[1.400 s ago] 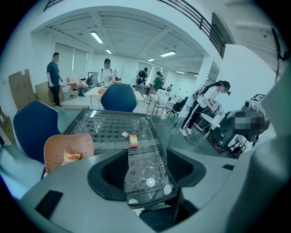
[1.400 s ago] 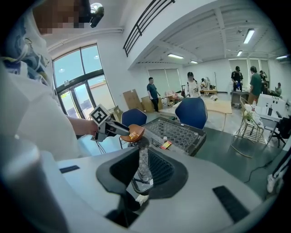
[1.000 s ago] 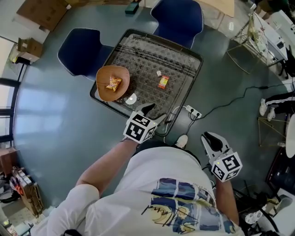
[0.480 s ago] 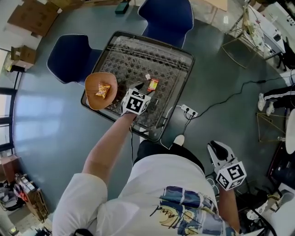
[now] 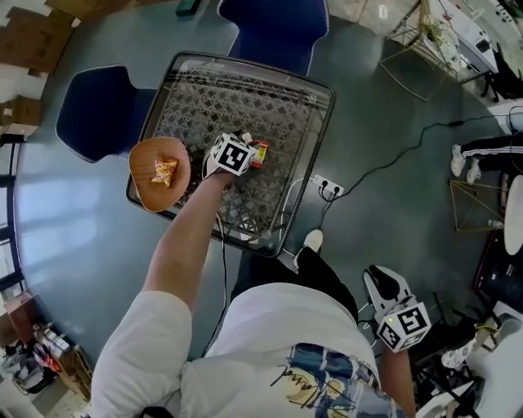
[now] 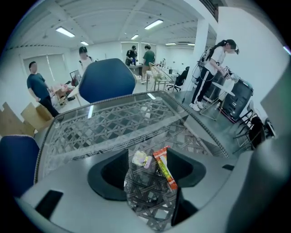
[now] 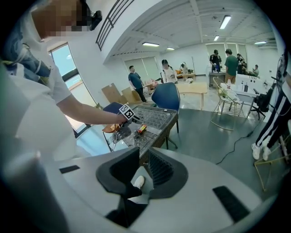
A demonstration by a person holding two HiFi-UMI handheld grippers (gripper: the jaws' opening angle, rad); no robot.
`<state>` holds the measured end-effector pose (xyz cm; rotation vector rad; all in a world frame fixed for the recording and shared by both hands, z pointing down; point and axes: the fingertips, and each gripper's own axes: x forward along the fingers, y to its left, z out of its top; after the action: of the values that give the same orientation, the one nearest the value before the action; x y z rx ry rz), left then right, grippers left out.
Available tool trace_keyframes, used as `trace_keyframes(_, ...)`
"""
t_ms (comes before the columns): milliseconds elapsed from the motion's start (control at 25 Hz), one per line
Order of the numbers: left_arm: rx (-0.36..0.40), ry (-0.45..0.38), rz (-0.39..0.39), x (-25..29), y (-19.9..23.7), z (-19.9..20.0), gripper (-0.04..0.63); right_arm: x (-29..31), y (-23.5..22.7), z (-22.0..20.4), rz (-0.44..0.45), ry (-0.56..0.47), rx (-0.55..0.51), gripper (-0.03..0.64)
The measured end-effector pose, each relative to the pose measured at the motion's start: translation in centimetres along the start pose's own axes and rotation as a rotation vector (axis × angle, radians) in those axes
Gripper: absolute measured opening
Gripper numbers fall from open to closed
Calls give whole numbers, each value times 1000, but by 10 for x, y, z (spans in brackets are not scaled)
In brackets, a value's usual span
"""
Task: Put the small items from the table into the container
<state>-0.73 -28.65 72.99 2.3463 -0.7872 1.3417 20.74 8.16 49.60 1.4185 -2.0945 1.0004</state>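
Far left: blue chair (image 5: 98, 110) pushed up against the glass worktop (image 5: 245, 98), which has a lattice pattern under the glass. A second blue chair (image 5: 274, 24) sits at the far edge.

Left edge of worktop: orange bowl (image 5: 143, 159), overhanging the rim slightly. One yellow-orange snack packet (image 5: 165, 171) lies inside it.

Centre of worktop: left gripper (image 5: 249, 147) at the end of an outstretched arm, angled steeply down at the glass. Jaws stand wide apart and grip nothing. Its own view shows two loose items on the glass in the gap of the left gripper (image 6: 148, 154). One is a small pale wrapped sweet (image 6: 141, 159), nearer the left jaw. The other is a narrow orange-red packet (image 6: 164, 170), lying just beside the right jaw. Sweet and packet lie close together. I cannot tell whether the packet touches the jaw. From the head view, the orange-red packet (image 5: 260, 153) lies well apart from the bowl.

Right of worktop: white power strip (image 5: 325, 188) on the floor, with a cable trailing off. The person's white shoe (image 5: 310, 241) is below the worktop corner.

Far right: right gripper (image 5: 380, 277) held low beside the person's hip, off the worktop. Jaws of the right gripper (image 7: 143, 152) are drawn nearly together with a thin slit between them. The slit holds nothing; only floor and shoe show through it.
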Motion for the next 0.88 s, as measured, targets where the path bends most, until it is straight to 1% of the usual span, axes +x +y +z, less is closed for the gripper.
trace_keyframes(80,1,15,-4,7,7,-1,272,4,5,-1,-6,9,13,66)
trace_keyframes(200,-20,42,-35,19,9,-9,269,9,12,0,-14,19,27,66)
trace_keyframes(280,-26,52,-44,24,10,-12,230,13,16,2,-19,20,31,64)
trace_keyframes(360,-34,49,-40,26,13,-13,167,16,20,3,-23,19,33,66)
trace_keyframes(520,-34,25,-52,23,13,-9,164,22,28,3,-27,21,28,66)
trace_keyframes(640,-49,-5,-69,14,8,-5,163,27,35,8,-23,11,14,65)
trace_keyframes(760,-68,-40,-78,-7,0,0,163,33,43,12,-7,-8,-8,66)
trace_keyframes(880,-96,-98,-103,-38,-16,9,163,38,52,18,16,-28,-37,66)
